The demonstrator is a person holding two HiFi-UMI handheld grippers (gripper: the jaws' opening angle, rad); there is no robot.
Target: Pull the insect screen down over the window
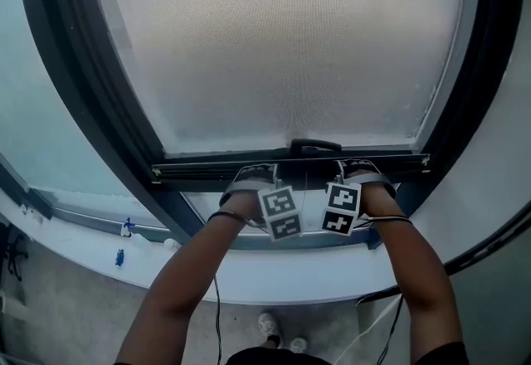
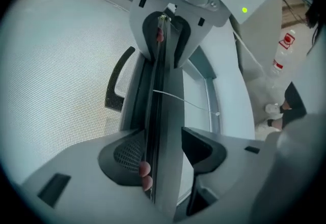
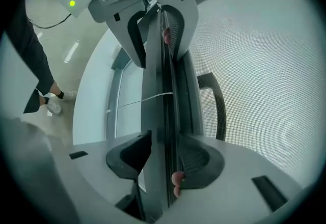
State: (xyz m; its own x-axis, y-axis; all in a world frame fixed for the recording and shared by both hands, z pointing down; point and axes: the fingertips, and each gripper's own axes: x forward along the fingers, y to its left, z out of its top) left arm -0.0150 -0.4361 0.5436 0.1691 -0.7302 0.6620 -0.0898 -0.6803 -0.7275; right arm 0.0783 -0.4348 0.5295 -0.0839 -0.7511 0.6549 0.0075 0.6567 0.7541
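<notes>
Both grippers at the bottom rail (image 1: 207,170) of the insect screen (image 1: 282,40).
Left gripper (image 2: 164,134) straddles the rail with jaws spread (outer jaw clear of it). The handle (image 1: 315,146) sits between the two. Right gripper (image 3: 164,139) pinches the rail. The screen covers most of the window (image 1: 62,65), its rail just above the sill (image 1: 274,276).

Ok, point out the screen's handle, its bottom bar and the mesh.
handle (image 1: 315,146): head view, middle of the black grip.
bottom bar (image 1: 199,174): head view, left stretch of the rail.
mesh (image 1: 282,31): head view, centre of the netting.
</notes>
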